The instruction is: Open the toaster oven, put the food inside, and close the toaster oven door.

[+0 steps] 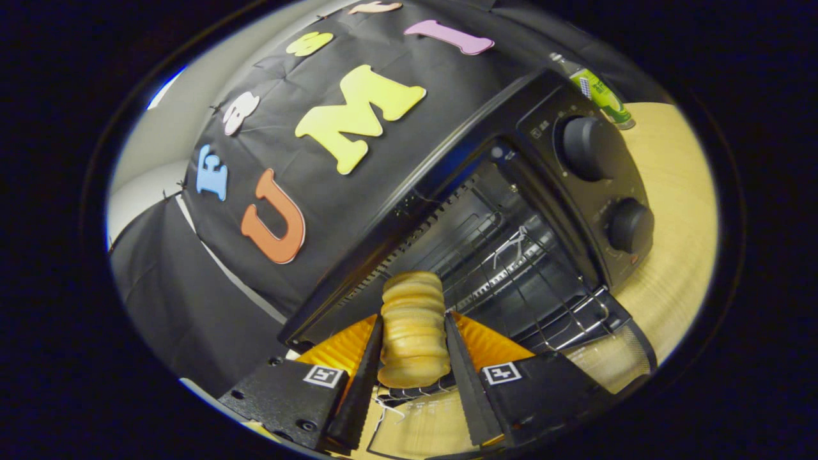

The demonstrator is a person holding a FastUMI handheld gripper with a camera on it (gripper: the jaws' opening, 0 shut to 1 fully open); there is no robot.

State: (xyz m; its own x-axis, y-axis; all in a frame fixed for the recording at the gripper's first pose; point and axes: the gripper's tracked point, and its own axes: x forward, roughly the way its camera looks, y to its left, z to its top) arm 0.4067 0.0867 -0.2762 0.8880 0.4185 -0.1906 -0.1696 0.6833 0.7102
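Observation:
A black toaster oven (511, 211) stands on the wooden table with its glass door (613, 358) folded down and open, showing the wire rack (511, 275) inside. My gripper (414, 326) is shut on a ridged tan piece of food (414, 319), which stands between both fingers just in front of the oven's mouth, over the lowered door. The view is tilted, so the oven appears slanted. Two round knobs (588, 147) sit on the oven's right panel.
A green bottle (601, 96) stands behind the oven on the light wooden table (677, 204). Black cloth forms the booth wall to the left of and behind the oven.

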